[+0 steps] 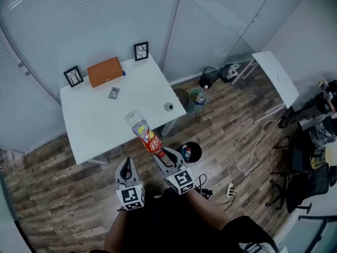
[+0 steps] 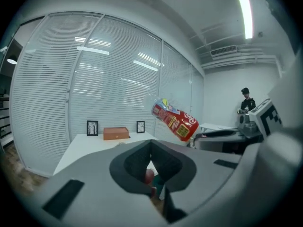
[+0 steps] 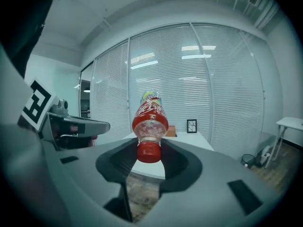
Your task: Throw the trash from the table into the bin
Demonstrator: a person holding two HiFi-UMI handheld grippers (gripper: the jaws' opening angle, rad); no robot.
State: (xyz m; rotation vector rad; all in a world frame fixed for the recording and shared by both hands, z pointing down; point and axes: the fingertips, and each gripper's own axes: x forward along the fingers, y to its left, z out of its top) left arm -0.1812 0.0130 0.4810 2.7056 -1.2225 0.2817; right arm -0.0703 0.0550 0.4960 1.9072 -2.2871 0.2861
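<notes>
Head view, right tool (image 1: 162,155) gripping bottle (image 1: 147,136), bin (image 1: 191,152) near table (image 1: 95,121)

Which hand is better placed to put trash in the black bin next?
Right. The right gripper has its jaws clamped on the bottle at its red cap, and the black bin stands close beside it. The left gripper holds nothing.

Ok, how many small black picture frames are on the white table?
2. One frame left of the orange box, the other frame right of it, both along the table's far edge.
</notes>
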